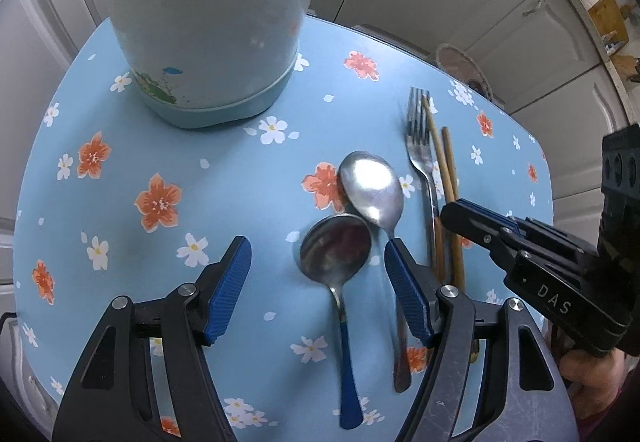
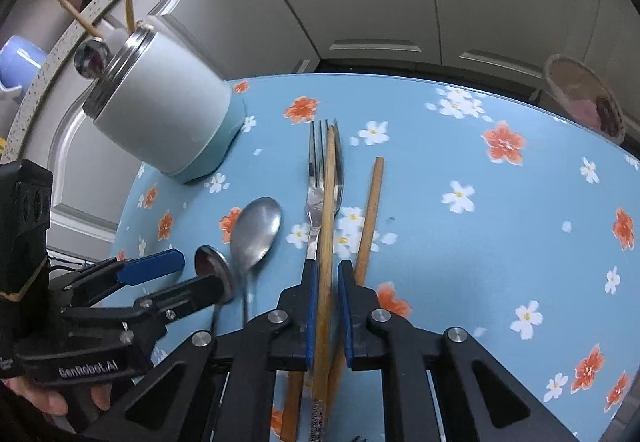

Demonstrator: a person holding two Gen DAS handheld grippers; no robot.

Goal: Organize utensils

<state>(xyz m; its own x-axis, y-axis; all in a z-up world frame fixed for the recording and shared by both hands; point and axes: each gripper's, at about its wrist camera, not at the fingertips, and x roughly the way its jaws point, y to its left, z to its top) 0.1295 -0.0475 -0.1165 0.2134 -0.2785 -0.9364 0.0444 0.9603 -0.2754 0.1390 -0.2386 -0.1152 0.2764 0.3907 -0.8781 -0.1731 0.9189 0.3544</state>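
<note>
Right gripper (image 2: 325,306) clamped on one chopstick (image 2: 327,209), fork (image 2: 316,181) just left of it, second chopstick (image 2: 370,209) right. Left gripper (image 1: 318,282) spread over two spoons (image 1: 374,187), gripping nothing. Cup (image 2: 168,109) ahead-left already holds some utensils; five left on table (image 2: 500,242).
</note>
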